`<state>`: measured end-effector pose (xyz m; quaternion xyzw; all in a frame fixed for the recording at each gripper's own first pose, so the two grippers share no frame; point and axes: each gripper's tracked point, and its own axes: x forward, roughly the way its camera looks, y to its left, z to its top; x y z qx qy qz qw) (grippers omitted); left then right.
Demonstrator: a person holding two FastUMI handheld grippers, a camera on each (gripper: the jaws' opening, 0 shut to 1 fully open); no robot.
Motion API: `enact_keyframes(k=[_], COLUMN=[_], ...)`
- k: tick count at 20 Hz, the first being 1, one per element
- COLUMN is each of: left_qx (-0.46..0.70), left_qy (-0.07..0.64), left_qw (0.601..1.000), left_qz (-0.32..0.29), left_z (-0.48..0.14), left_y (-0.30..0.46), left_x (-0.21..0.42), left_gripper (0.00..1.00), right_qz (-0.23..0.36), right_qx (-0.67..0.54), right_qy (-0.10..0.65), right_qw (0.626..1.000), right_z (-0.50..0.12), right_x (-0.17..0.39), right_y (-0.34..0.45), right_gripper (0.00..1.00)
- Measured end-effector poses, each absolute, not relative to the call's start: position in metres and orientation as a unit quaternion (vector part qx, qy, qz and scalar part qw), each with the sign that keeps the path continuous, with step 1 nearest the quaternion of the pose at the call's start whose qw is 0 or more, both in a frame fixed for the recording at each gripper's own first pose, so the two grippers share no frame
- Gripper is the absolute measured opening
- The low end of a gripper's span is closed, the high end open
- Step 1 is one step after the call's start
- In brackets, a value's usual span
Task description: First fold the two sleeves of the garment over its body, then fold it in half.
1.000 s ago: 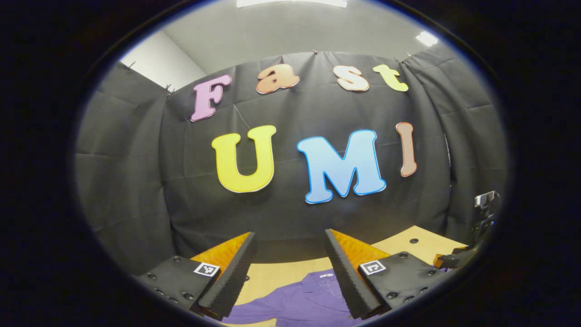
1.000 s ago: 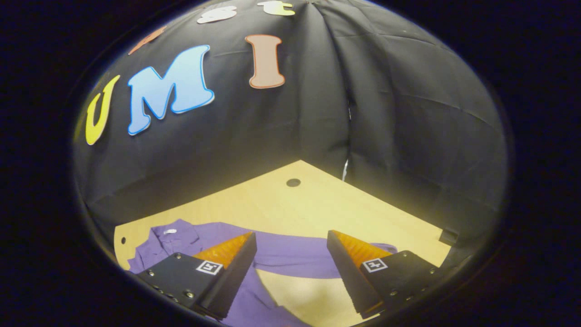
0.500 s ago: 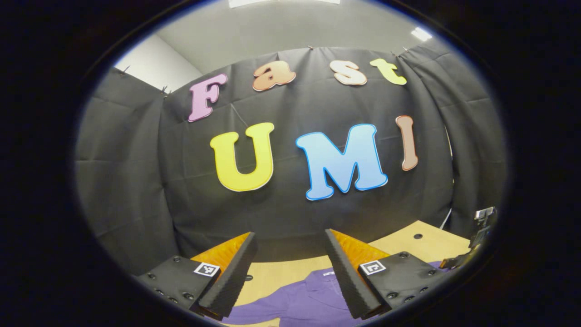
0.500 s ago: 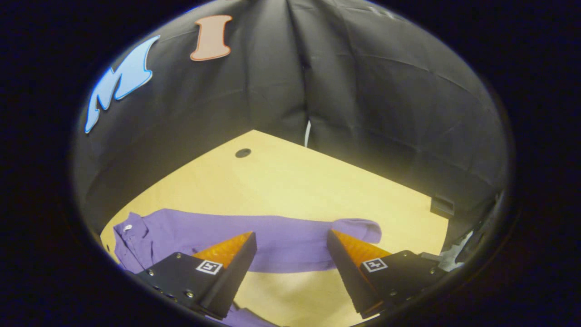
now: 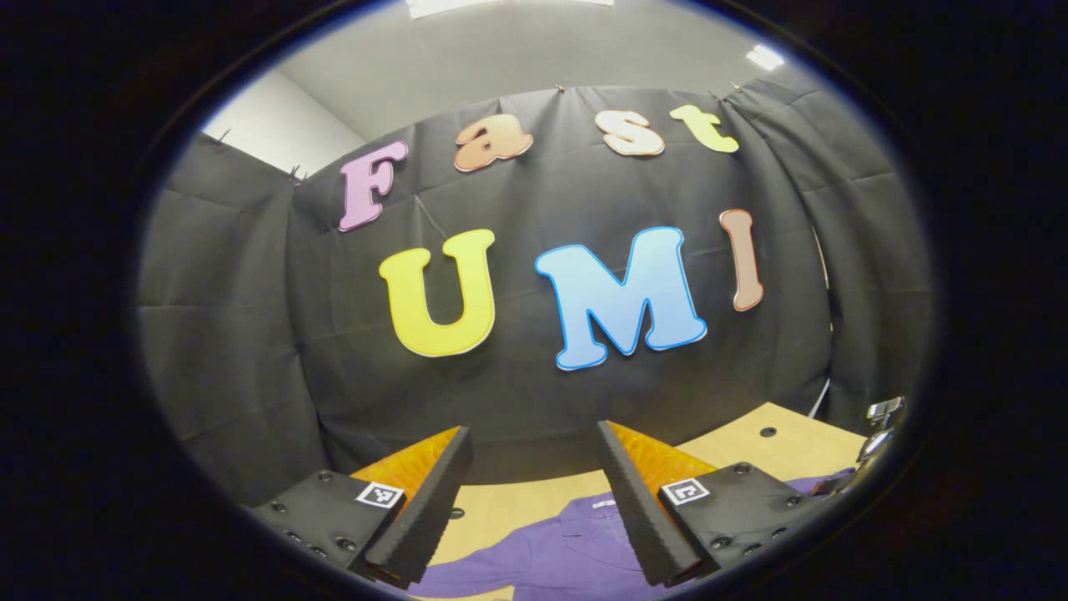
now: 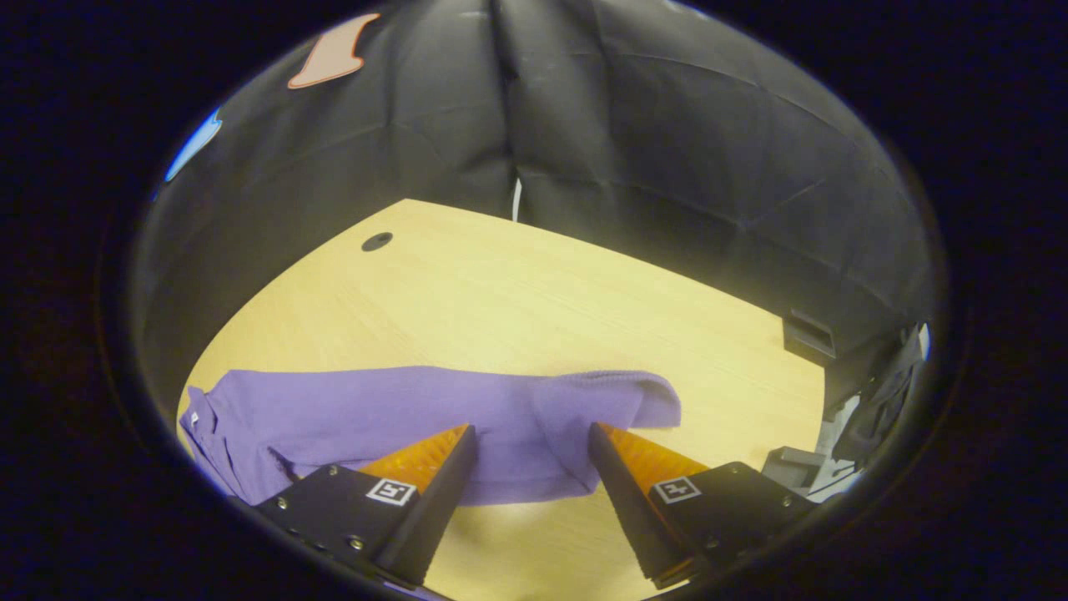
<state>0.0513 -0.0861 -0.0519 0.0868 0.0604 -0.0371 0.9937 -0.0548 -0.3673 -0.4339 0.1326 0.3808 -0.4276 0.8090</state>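
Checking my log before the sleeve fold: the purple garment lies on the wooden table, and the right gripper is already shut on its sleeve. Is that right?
Not quite. The purple garment does lie on the wooden table, but the right gripper is open. The right gripper view shows its fingers spread apart over the sleeve, not pressing on it.

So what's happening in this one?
A person holds a gripper in each hand over a wooden table with a purple garment on it. The right gripper, jaws open, is poised at the end of one outstretched sleeve, not gripping it. The left gripper is open near the collar. No fold is visible yet.
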Motion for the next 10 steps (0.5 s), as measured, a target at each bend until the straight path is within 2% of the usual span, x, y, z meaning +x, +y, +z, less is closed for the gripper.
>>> enact_keyframes(k=[4,9,10], left_qx=[0.085,0.088,0.086], left_qy=[0.064,0.061,0.06], left_qw=[0.994,0.994,0.994], left_qz=[-0.034,-0.031,-0.031], left_z=[-0.053,-0.051,-0.05], left_y=[-0.085,-0.085,-0.084], left_x=[0.051,0.049,0.048], left_gripper=[0.95,0.95,0.95], right_qz=[-0.432,-0.423,-0.42], right_qx=[0.128,0.116,0.116], right_qy=[0.395,0.403,0.402], right_qw=[0.8,0.803,0.805], right_z=[-0.444,-0.45,-0.451], right_x=[-0.056,-0.055,-0.054], right_y=[-0.372,-0.367,-0.367], right_gripper=[0.84,0.9,0.8])
